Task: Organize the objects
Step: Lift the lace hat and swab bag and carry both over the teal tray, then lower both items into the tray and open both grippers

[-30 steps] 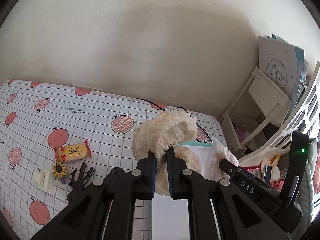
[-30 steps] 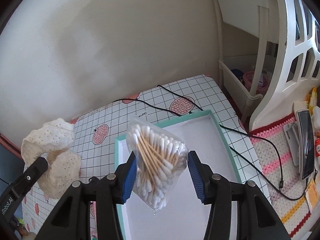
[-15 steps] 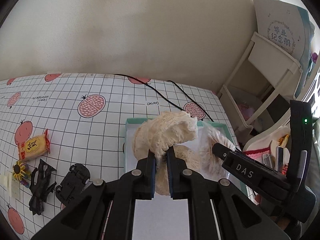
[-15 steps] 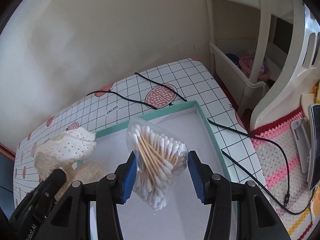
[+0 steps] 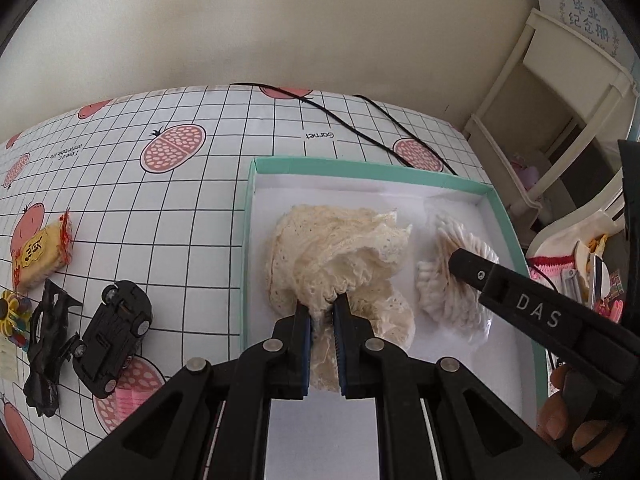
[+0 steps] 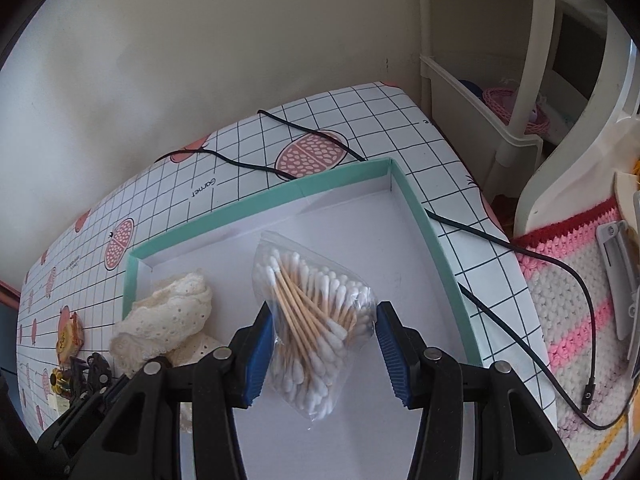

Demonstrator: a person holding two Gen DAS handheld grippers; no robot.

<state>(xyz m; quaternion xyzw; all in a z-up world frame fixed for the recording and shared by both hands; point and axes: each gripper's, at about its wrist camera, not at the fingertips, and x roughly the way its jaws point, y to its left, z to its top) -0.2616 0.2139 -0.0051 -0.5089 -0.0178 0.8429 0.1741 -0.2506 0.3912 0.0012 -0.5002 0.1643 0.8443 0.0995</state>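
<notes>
Inside the teal box (image 5: pixel 496 200), left gripper (image 5: pixel 322 316) pinched the lace cloth (image 5: pixel 340 248); right gripper (image 6: pixel 324 340) bracketed the cotton-swab bag (image 6: pixel 316 312), contact unclear. Lace risked snagging the pads on release, dragging toward 6 o'clock.

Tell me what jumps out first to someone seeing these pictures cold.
First, the left tongs pinching a cream lace cloth over the white floor of the teal-rimmed box. Beside it, the right tongs hold a clear bag of cotton swabs above the same box. Left of the box, a black toy car and a yellow snack packet lie on the pomegranate-print tablecloth.
</notes>
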